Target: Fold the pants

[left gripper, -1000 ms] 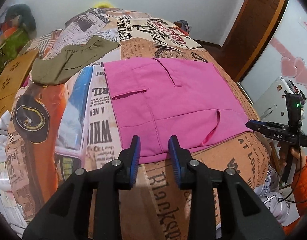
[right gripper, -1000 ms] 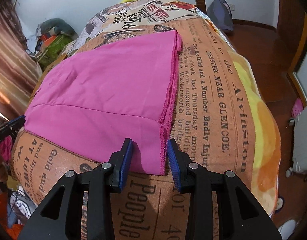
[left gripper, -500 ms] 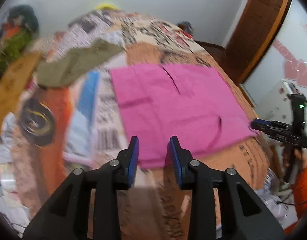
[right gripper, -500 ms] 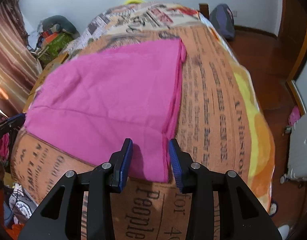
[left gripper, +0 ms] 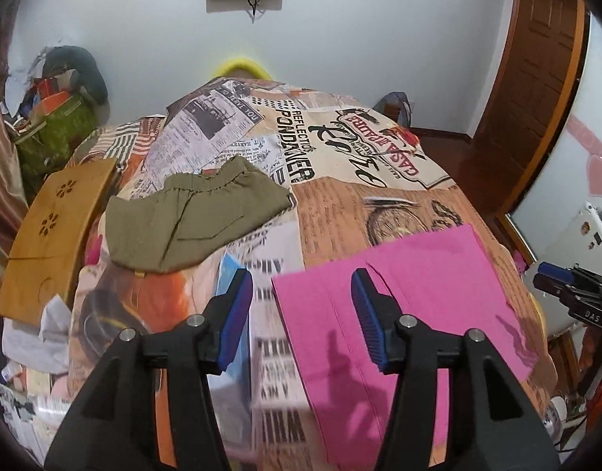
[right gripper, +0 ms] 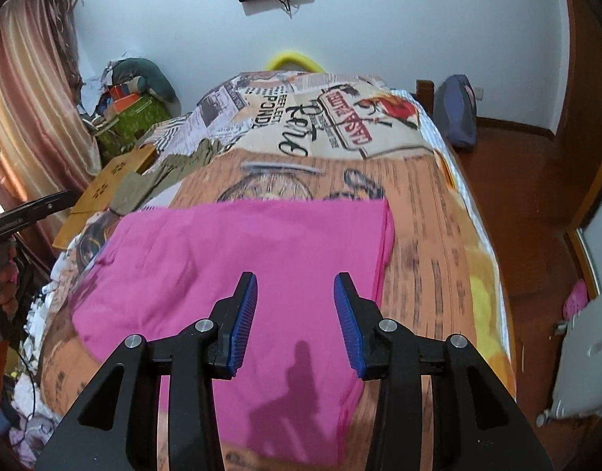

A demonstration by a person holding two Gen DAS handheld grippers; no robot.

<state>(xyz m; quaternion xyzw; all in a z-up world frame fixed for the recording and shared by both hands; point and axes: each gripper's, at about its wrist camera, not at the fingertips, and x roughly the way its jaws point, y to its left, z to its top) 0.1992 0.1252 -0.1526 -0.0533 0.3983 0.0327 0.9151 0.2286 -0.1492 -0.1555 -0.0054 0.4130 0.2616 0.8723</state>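
Lying folded pink pants (right gripper: 238, 271), tools gaping

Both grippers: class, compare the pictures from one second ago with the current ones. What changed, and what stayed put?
The left gripper and right gripper have opened wider and pulled up and back from the near edge of the pink pants, holding nothing. The pants stay folded flat on the bedspread, and the olive shorts lie where they were.

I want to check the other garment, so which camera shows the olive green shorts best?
The left wrist view: the olive green shorts lie spread on the bedspread, waistband and whole outline visible. The right wrist view shows only a bunched sliver at the bed's far left edge.
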